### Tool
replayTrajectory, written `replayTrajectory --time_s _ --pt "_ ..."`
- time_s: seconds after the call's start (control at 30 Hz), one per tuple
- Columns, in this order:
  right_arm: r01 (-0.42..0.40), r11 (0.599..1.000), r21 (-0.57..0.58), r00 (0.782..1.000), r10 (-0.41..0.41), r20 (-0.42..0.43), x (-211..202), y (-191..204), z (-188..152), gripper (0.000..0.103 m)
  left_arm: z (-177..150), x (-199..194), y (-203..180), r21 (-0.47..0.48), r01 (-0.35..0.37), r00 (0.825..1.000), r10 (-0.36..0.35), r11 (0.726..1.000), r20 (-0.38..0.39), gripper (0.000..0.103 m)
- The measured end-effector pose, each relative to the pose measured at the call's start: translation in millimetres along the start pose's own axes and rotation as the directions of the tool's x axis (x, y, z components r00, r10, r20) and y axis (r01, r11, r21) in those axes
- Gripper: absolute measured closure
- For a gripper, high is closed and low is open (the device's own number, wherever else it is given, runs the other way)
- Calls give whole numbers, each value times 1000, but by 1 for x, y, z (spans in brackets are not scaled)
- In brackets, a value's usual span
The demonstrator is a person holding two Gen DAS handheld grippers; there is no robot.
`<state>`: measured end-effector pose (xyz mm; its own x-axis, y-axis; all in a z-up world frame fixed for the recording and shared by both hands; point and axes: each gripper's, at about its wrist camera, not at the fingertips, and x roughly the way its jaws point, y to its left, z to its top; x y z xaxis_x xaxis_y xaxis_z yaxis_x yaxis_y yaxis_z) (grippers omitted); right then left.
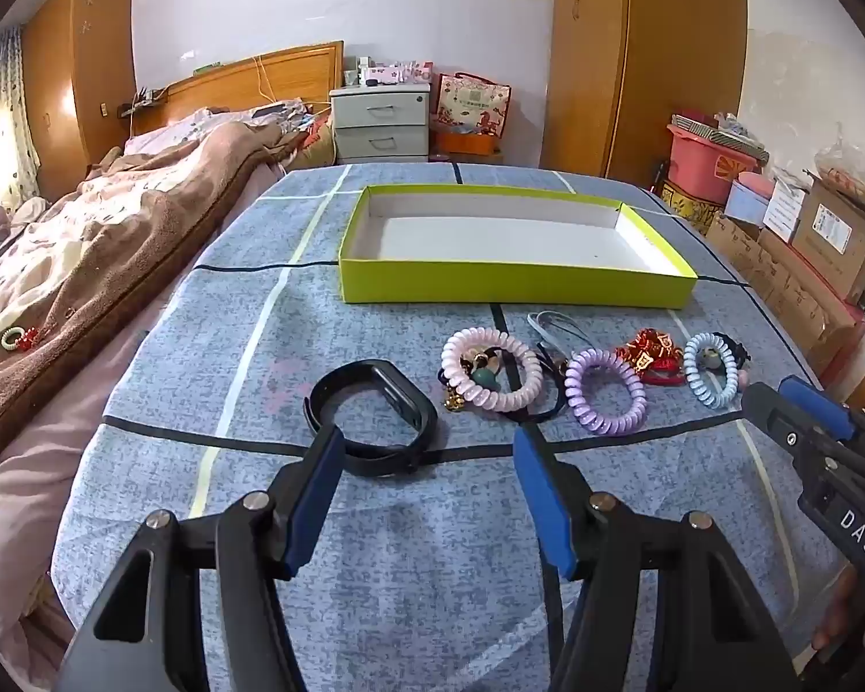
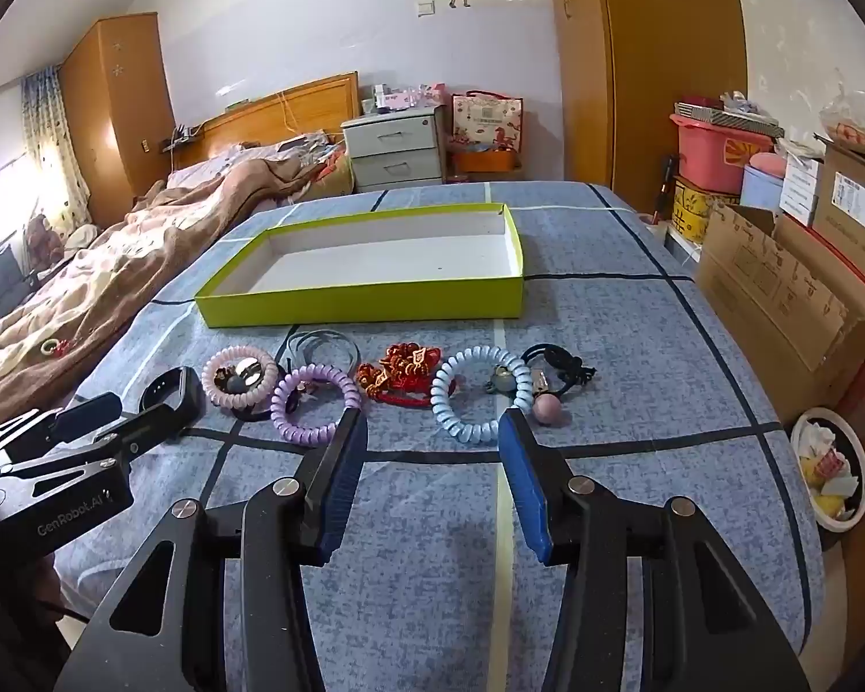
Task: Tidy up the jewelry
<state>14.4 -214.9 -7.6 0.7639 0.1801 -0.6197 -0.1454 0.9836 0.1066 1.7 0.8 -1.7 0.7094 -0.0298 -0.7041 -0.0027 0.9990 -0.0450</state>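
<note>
Jewelry lies in a loose row on a blue checked cloth (image 1: 409, 565), in front of a shallow lime-green cardboard tray (image 1: 513, 282) with a white inside, nothing in it. From the left: a matte black wristband (image 1: 375, 421), its near edge partly covered by the left gripper's blue pad; a pink coiled band (image 1: 490, 369) with small beads and charms inside its ring, too tangled to sort out; a lilac coil (image 1: 605, 392); a red and gold knotted charm (image 2: 403, 375); a pale blue coil (image 2: 478, 392) with a small grey charm in its ring; a black hair tie (image 2: 559, 369) and a pink ball (image 2: 542, 409) at the right end. Thin grey straps (image 2: 323, 346) lie behind the coils, partly hidden by them.

The left gripper (image 1: 427, 438) hangs just short of the wristband with its jaws spread wide, holding nothing. The right gripper (image 2: 432, 432) stands equally spread and bare before the pale blue coil, whose near rim sits between the fingertips in view. Both grippers are cut off by the lower frame edge.
</note>
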Motion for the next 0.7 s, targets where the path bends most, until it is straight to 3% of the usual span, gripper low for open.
replayTrajectory --time_s 0.17,0.23,0.7 --pt "4 1000 -6 1000 -4 13 -1 -1 1 55 1 2 4 -10 39 999 -40 999 -11 40" --pt "3 1000 -13 1000 -3 15 -1 0 1 55 -4 -6 1 6 -8 1000 8 1000 28 40" --pt "15 1000 -12 1000 -14 19 -4 1 5 55 3 -9 -2 5 -20 999 20 1000 36 40"
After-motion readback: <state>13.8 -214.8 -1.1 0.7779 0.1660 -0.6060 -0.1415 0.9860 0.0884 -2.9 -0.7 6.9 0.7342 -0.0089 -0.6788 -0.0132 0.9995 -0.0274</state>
